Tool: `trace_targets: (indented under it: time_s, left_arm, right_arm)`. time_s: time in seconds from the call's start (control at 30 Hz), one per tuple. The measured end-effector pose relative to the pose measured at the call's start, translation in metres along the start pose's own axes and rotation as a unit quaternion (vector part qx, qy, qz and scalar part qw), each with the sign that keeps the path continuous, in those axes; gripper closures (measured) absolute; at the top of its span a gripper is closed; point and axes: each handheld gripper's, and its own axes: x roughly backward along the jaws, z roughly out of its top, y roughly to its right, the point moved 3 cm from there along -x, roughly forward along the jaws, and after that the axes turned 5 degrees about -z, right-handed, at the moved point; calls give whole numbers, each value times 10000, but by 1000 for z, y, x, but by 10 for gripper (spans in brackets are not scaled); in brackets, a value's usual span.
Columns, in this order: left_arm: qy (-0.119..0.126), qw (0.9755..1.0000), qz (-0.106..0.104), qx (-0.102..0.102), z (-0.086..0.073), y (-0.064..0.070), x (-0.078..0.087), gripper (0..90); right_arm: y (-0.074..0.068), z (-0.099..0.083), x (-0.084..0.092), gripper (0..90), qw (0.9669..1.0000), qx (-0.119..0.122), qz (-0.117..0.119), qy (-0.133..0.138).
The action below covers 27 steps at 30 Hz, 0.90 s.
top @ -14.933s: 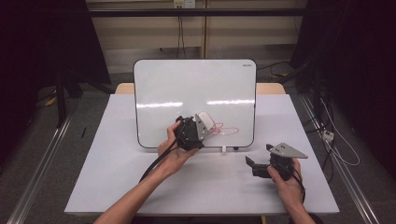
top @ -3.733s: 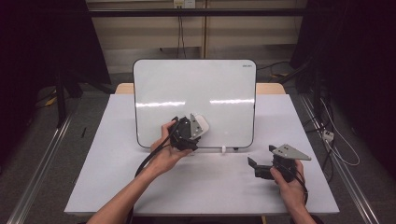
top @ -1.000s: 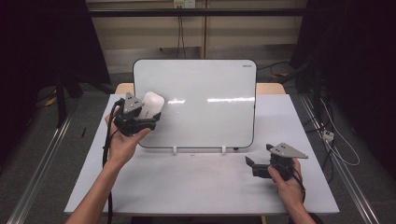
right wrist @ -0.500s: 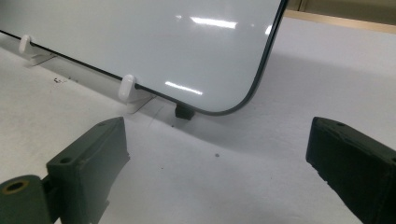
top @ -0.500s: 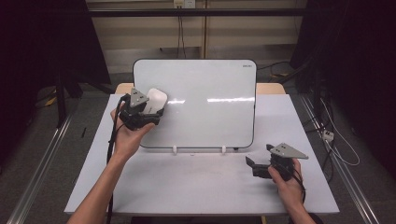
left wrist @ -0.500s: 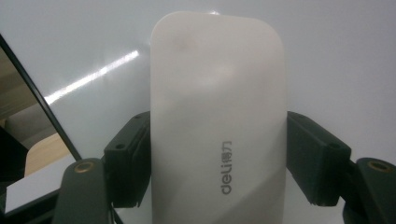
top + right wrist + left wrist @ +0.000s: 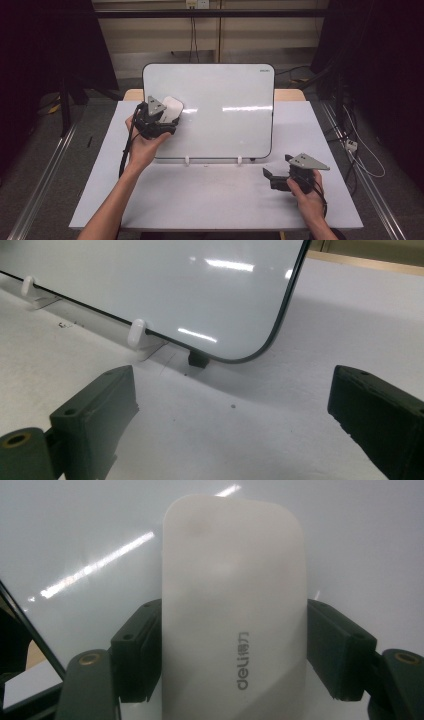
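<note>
White plastic, the eraser [image 7: 232, 625] sits clamped between the 2 black jaws of the left gripper [image 7: 159, 119], its far end sticking out past them against the upper left of the whiteboard [image 7: 225, 100]. Off to the right on the table [image 7: 200, 200], the right gripper [image 7: 272, 177] holds nothing, jaws wide apart, with the whiteboard's lower corner ahead of them.

White deli eraser on the whiteboard

Rounded white whiteboard eraser [image 7: 232, 615], pressed flat against the upper-left of the whiteboard [image 7: 225, 115].
</note>
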Motion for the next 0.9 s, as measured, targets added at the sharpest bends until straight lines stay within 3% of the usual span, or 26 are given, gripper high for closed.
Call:
trace_targets:
  time_s: [0.33,0.47,0.63,0.77,0.9]
  left_arm:
    - [81,9999,37,78,0,-1,-1,252]
    - [17,10000,24,56,0,-2,1,207]
    - [92,9996,-157,205,0,-2,1,141]
    - [169,9993,-162,303,2,-1,1,56]
    - [177,9995,-189,181,3,2,4,53]
  right_arm:
    - [1,0,0,56,10000,-7,-4,2]
    - [1,0,-1,57,10000,2,16,-4]
    - [1,-1,-2,56,10000,-20,13,-20]
    - [1,-1,-1,56,10000,-24,4,-25]
    - [1,-1,-2,59,10000,-29,-5,-13]
